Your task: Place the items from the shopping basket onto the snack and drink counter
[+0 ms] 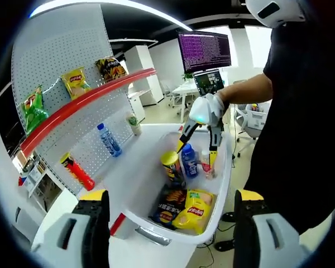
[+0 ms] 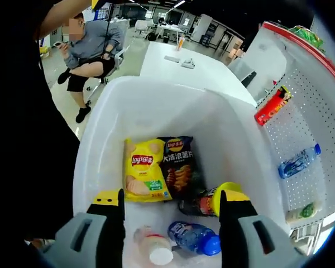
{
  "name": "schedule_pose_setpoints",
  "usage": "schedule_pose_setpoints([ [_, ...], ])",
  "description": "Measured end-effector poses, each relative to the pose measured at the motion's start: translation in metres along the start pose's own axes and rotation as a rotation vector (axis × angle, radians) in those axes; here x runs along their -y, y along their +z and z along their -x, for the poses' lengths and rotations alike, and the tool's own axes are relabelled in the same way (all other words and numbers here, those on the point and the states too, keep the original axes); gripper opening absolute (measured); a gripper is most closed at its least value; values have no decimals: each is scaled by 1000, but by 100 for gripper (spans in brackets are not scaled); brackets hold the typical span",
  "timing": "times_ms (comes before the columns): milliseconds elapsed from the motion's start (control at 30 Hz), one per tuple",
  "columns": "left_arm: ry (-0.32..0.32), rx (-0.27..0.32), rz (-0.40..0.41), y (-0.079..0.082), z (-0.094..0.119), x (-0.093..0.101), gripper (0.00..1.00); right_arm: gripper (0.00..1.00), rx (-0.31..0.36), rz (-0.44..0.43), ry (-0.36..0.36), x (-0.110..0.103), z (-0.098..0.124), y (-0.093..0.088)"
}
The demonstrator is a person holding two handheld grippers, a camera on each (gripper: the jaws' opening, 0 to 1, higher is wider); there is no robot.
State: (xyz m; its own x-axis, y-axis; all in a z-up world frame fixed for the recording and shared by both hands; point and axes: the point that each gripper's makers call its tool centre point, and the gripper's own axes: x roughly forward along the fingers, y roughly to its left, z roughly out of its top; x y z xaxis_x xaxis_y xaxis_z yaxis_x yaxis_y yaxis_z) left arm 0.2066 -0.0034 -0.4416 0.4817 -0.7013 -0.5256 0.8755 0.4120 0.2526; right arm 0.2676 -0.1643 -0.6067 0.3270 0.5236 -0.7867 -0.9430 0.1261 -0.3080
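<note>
Inside the white basket (image 2: 156,106), standing on the white table (image 1: 128,184) beside the pegboard shelf (image 1: 61,61) with its red rail: a yellow chip bag (image 2: 143,170) and a dark chip bag (image 2: 181,164) lying flat side by side at the far end as seen in the right gripper view, a yellow-lidded can (image 2: 212,202) on its side just nearer, then a blue-capped water bottle (image 2: 194,237) and a small white-capped bottle (image 2: 155,248) nearest of all. Right gripper (image 2: 171,223) lowered into the basket, fingers (image 2: 109,209) spread wide, holding nothing; in the left gripper view its yellow-tipped fingers straddling the blue bottle (image 1: 188,161) and the small bottle (image 1: 206,163). Both bottles directly between and just below the right fingers, so plainly the nearer targets for that hand; the water bottle lying with its long axis slanting across the gap, cap toward the right finger, which probably calls for a slight roll of the wrist to close across its narrow body rather than along it. Left gripper (image 1: 170,215) well back at the near rim of the basket, fingers wide apart and empty, farther from every item. Already out on the shelf side: a blue bottle (image 1: 109,139), a red tube (image 1: 77,171), hanging snack bags (image 1: 76,81).
</note>
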Motion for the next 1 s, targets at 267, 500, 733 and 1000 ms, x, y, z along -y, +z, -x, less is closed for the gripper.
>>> schedule_pose_setpoints([
  [267, 6, -20, 8, -8, -1, 1, 92, 68, -11, 22, 37, -6, -22, 1],
  [500, 25, -15, 19, -8, 0, -3, 92, 67, -8, 33, 63, -9, -46, 6],
  [733, 12, -34, 40, -18, -5, 8, 92, 67, -23, 26, 125, -23, -69, 1],
  [1000, -4, -71, 56, -33, -7, 19, 91, 67, -55, 78, 143, -32, -91, -8],
])
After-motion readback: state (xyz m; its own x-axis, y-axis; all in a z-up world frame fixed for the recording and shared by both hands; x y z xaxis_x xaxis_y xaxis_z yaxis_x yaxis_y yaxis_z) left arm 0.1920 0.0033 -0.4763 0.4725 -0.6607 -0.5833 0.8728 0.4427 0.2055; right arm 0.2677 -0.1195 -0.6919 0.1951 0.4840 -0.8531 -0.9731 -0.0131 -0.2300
